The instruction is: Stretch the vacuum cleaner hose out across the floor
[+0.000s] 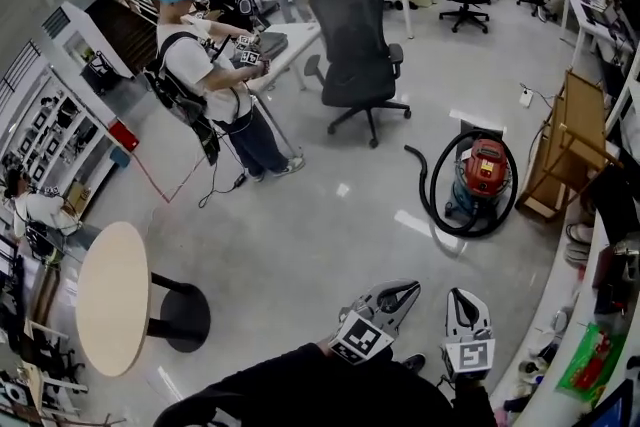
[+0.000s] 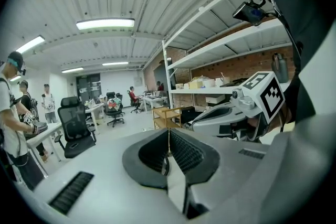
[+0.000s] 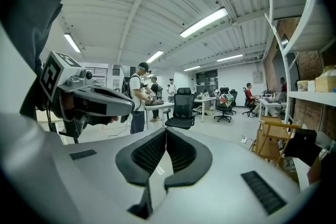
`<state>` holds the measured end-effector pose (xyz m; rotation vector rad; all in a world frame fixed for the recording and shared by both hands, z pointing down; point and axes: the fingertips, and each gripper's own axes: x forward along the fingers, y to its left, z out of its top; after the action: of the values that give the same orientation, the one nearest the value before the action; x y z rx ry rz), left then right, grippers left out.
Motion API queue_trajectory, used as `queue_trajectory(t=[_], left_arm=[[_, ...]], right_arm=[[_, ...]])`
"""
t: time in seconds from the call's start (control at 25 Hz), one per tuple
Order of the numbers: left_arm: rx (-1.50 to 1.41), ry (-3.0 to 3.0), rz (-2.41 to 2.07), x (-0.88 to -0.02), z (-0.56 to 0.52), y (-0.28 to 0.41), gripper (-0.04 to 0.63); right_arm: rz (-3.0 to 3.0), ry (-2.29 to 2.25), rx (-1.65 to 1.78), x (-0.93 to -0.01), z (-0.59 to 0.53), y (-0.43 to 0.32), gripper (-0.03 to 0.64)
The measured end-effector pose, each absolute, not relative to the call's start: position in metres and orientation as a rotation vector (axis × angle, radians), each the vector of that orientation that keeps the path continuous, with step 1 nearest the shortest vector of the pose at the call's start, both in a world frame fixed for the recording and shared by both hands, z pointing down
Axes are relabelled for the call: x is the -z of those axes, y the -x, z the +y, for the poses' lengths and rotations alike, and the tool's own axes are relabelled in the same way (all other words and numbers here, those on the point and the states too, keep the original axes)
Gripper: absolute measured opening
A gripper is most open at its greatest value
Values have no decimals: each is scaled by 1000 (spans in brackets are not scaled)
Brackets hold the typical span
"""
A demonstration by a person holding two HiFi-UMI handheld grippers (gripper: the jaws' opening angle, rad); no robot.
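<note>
In the head view a red vacuum cleaner [image 1: 487, 169] stands on the grey floor at the right. Its black hose [image 1: 428, 187] loops in a coil around it, with one end curling off to the left. Both grippers are at the bottom edge, well short of the vacuum and apart from the hose. My left gripper [image 1: 408, 288] is shut and empty, and its toothed pads [image 2: 176, 148] meet in the left gripper view. My right gripper [image 1: 459, 294] is likewise shut on nothing, pads [image 3: 177, 146] together. Neither gripper view shows the vacuum.
A black office chair [image 1: 355, 45] stands beyond the vacuum and a wooden rack [image 1: 568, 147] just right of it. A round table [image 1: 112, 300] is at the lower left. A person with a backpack [image 1: 215, 85] stands by a desk. Shelving [image 1: 600, 315] lines the right side.
</note>
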<state>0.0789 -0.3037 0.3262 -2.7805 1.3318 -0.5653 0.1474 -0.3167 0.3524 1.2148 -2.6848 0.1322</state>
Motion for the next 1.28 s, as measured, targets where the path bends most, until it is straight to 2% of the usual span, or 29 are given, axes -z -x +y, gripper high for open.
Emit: queue_trajectory(t=[0.52, 0.84, 1.04, 1.28], left_arm=[[326, 2942, 1213, -347, -486, -46, 21], [348, 2981, 1263, -374, -560, -8, 21], [372, 2983, 1325, -383, -589, -11, 21], [533, 2831, 1477, -390, -640, -15, 21]], right_arm=[[-2388, -1484, -176, -358, -473, -163, 12], [-2334, -1454, -251, -377, -530, -143, 12], [-2386, -1380, -302, -395, -573, -132, 12], [-2569, -1175, -323, -421, -644, -125, 12]])
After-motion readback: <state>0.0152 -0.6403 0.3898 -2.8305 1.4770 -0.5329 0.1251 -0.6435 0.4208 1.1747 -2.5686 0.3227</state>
